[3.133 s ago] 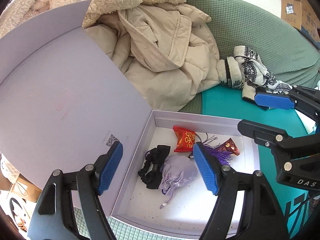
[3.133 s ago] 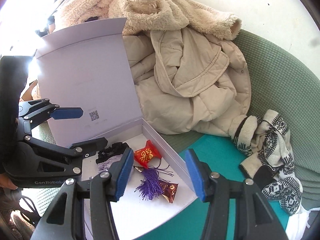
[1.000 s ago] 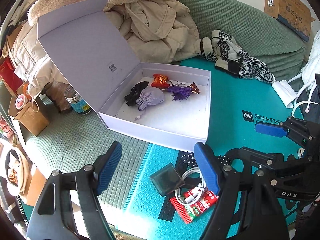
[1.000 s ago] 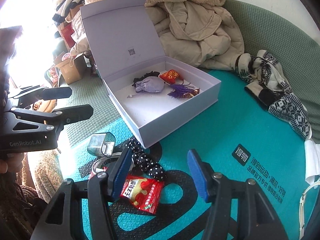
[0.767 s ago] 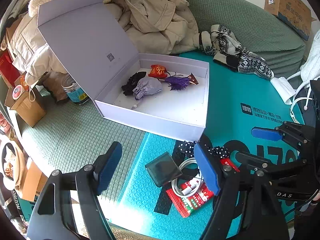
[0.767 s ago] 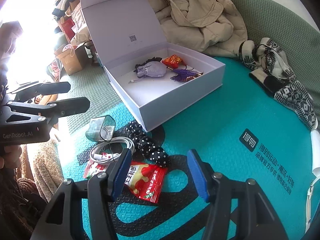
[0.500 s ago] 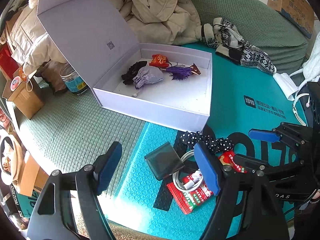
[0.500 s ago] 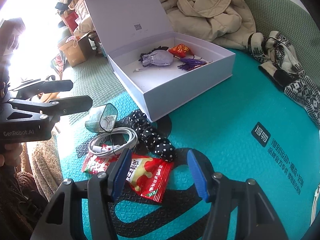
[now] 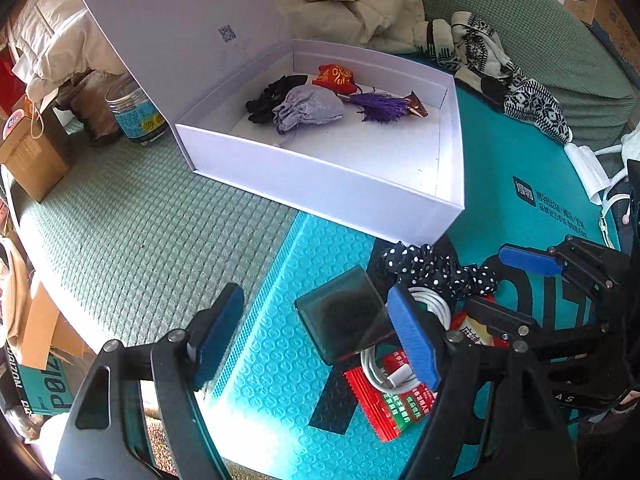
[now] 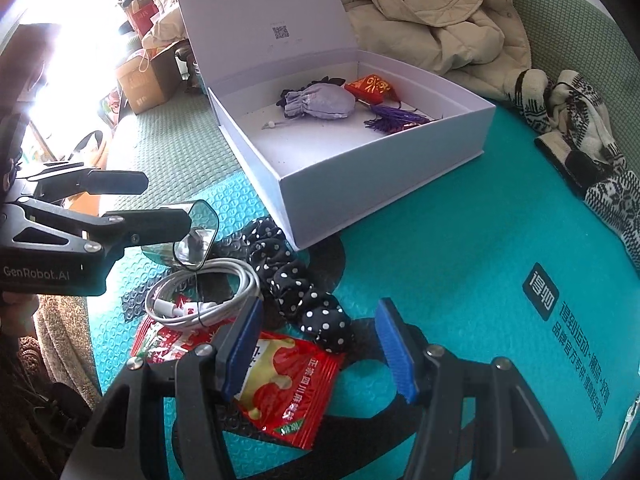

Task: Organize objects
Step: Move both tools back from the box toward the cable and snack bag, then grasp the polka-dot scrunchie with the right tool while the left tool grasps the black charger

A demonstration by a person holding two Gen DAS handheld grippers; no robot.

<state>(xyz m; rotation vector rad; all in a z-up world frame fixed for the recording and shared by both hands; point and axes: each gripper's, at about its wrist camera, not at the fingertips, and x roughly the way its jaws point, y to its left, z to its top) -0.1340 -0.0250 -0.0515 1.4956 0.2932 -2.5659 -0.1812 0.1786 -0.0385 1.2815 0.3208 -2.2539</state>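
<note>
Both tools have dropped closer to the teal mat (image 9: pixel 280 360) since a second ago, so the loose pile on it is now looming larger in both views. The left tool (image 9: pixel 316 340) is hanging over the mat with its jaws opening and nothing pressed between them; the dark clear case (image 9: pixel 344 316) is lying between its fingers, just beside the right-hand pad. The right tool (image 10: pixel 320 344) is standing released, pads apart, over the red snack packet (image 10: pixel 292 392), whose upper edge is sitting between its fingers while its left pad is covering part of it.

A white cable (image 10: pixel 200 292) is lying coiled on a second red packet (image 9: pixel 396 404), touching the case, and a dotted scrunchie (image 10: pixel 296 280) is trailing from the cable toward the box (image 9: pixel 320 184). The box is sitting open at the mat's far edge, its lid (image 10: pixel 260 16) leaning back. Inside, near the far wall, a lilac pouch (image 9: pixel 308 108), a black scrunchie (image 9: pixel 272 96), a red sachet (image 9: pixel 336 76) and a purple tassel (image 9: pixel 380 106) are lying bunched together.

A beige coat (image 10: pixel 432 12) and patterned knitwear (image 9: pixel 492 68) are lying on the green couch (image 9: pixel 540 32) behind, well apart from the tools. The left tool's finger is hiding part of the cable, and the packets' print is too small to read.
</note>
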